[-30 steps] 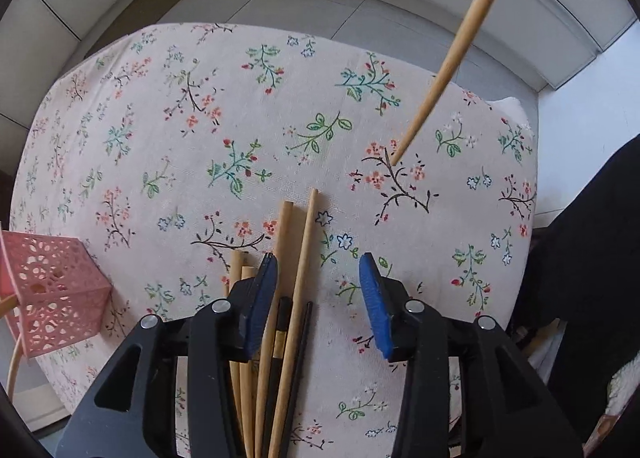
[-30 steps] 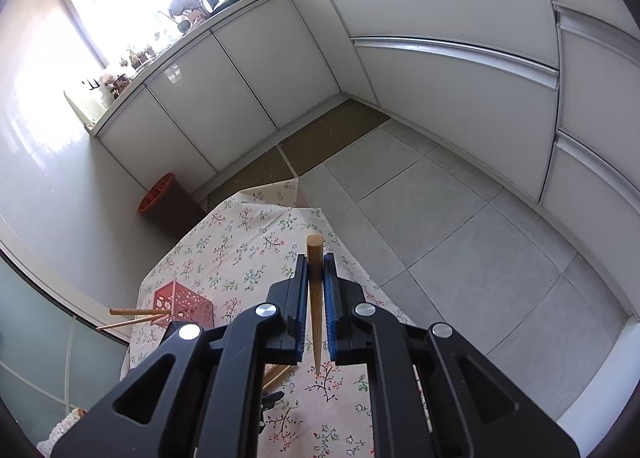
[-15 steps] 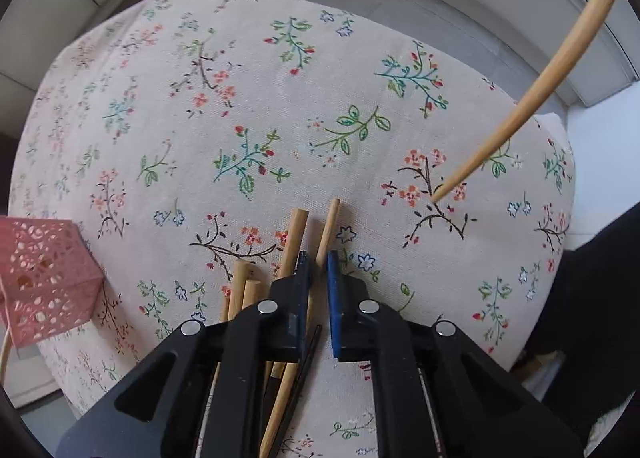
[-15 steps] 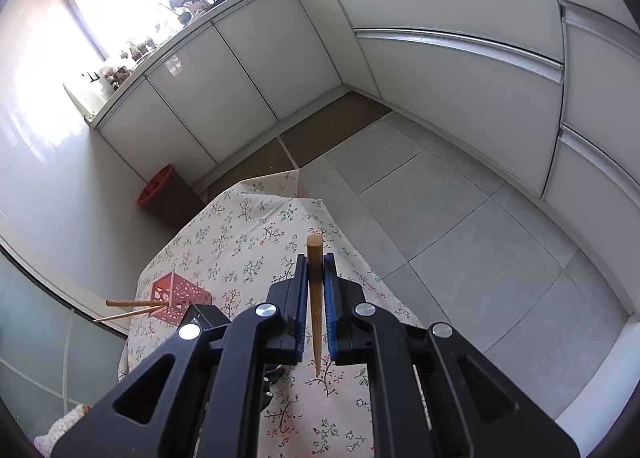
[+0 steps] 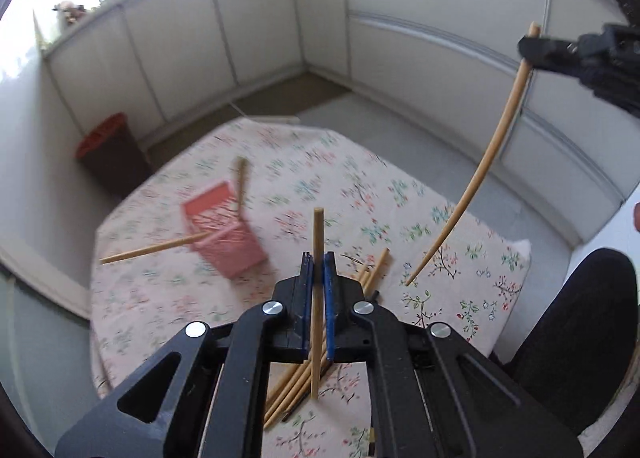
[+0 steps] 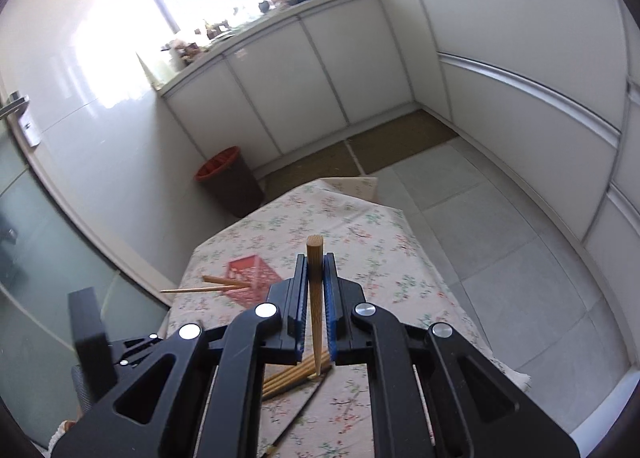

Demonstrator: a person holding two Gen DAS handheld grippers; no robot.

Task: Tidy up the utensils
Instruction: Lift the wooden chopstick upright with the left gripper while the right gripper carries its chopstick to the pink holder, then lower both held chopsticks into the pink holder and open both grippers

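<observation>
My left gripper is shut on a wooden chopstick and holds it upright above the floral tablecloth. My right gripper is shut on another wooden chopstick, also upright; it shows in the left wrist view held high at the right. A pink perforated basket lies tipped on the cloth with two chopsticks sticking out; it also shows in the right wrist view. A pile of loose chopsticks lies on the cloth under my grippers.
The table's right edge drops to a grey tiled floor. A brown bin with a red rim stands on the floor beyond the table. White cabinets line the walls. A dark garment is at the right.
My left gripper shut on a chopstick from the pile and lifted it, tilting up so the basket and room came into view. The right gripper kept hold of its chopstick.
</observation>
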